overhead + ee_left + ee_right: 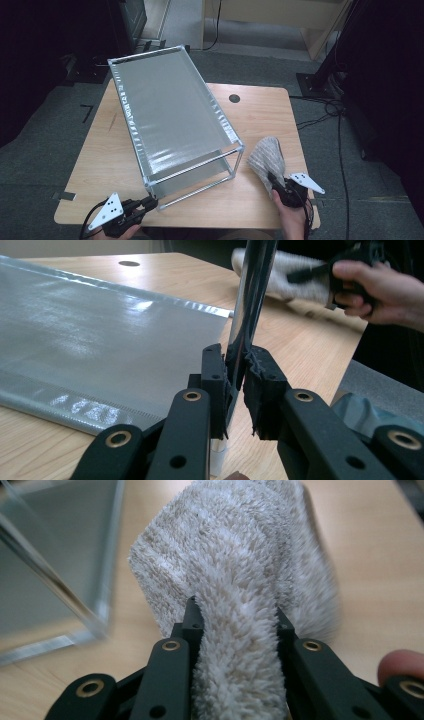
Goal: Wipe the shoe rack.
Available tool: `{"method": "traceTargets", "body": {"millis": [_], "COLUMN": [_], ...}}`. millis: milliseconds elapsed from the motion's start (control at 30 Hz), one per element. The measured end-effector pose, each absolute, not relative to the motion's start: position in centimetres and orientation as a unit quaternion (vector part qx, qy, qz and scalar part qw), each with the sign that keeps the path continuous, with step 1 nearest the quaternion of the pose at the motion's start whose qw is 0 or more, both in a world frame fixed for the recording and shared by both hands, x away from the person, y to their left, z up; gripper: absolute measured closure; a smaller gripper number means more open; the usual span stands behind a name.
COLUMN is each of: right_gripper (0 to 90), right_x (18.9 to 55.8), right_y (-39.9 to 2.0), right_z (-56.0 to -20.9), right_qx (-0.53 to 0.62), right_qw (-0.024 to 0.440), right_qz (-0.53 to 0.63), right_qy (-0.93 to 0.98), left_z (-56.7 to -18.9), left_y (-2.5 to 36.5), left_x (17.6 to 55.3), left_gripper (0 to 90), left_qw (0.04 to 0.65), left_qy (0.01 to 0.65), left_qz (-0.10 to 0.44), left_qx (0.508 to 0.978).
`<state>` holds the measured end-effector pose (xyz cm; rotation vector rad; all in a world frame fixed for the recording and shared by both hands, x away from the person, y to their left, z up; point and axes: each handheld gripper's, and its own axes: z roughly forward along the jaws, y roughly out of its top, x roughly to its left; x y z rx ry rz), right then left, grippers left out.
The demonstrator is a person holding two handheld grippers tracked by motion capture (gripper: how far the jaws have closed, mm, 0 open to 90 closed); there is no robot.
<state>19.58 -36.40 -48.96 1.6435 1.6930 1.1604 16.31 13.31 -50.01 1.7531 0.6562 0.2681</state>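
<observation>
A metal-framed rack point(170, 115) with grey fabric shelves stands slantwise on the wooden table point(260, 115). My left gripper point(148, 202) is at the rack's near left corner, its jaws shut on the shiny upright post point(250, 305) of that corner. The lower fabric shelf point(90, 340) stretches away to the left in the left gripper view. A fluffy grey-white cloth point(267, 157) rises off the table at the right. My right gripper point(272, 181) is shut on it, with the cloth point(240, 595) bunched thick between the jaws. The right hand and its gripper point(320, 272) also appear far off in the left gripper view.
A dark cable hole point(234, 98) sits in the tabletop near the far edge. Cables point(325, 107) trail on the grey floor to the right. Bare wood lies between the rack and the cloth and along the table's left side.
</observation>
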Motion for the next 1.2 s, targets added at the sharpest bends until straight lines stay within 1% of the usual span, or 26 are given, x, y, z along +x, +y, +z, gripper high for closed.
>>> {"method": "traceTargets", "body": {"millis": [200, 400, 500, 567, 667, 767, 833, 900, 1133, 1200], "right_gripper": [70.6, 70.3, 69.8, 69.6, 69.5, 69.4, 69.3, 69.1, 68.6, 68.6], "right_x": [19.1, 18.4, 18.1, 18.1, 18.3, 18.6, 18.3, 17.9, 15.6, 14.9], "right_y": [-34.1, -31.8, -30.4, -28.7, -26.2, -23.7, -22.8, -21.7, -16.6, -15.4], "right_z": [-44.4, -40.0, -38.5, -37.9, -37.8, -38.4, -38.5, -38.3, -38.2, -38.2], "right_qx": [0.568, 0.532, 0.509, 0.486, 0.460, 0.445, 0.435, 0.422, 0.350, 0.327], "right_qw": [0.298, 0.330, 0.337, 0.339, 0.333, 0.323, 0.322, 0.301, 0.259, 0.261], "right_qz": [0.482, 0.533, 0.556, 0.570, 0.575, 0.561, 0.565, 0.570, 0.584, 0.582], "right_qy": [0.597, 0.569, 0.564, 0.569, 0.589, 0.619, 0.622, 0.638, 0.685, 0.698], "left_z": [-50.1, -50.1, -50.1, -50.1, -50.1, -50.1, -50.1, -50.1, -50.1, -50.1], "left_y": [13.1, 13.1, 12.9, 12.7, 12.4, 12.2, 12.2, 12.0, 11.6, 11.6], "left_x": [16.3, 16.2, 16.2, 16.2, 16.1, 16.0, 16.0, 16.0, 16.0, 16.0], "left_gripper": [79.8, 79.8, 79.9, 79.9, 80.0, 80.2, 80.3, 80.4, 80.6, 80.7], "left_qw": [0.587, 0.587, 0.588, 0.587, 0.586, 0.585, 0.586, 0.587, 0.584, 0.584], "left_qy": [0.281, 0.278, 0.277, 0.275, 0.272, 0.273, 0.274, 0.270, 0.266, 0.266], "left_qz": [0.113, 0.115, 0.113, 0.114, 0.114, 0.114, 0.110, 0.111, 0.112, 0.113], "left_qx": [0.751, 0.752, 0.752, 0.752, 0.755, 0.755, 0.754, 0.755, 0.758, 0.758]}}
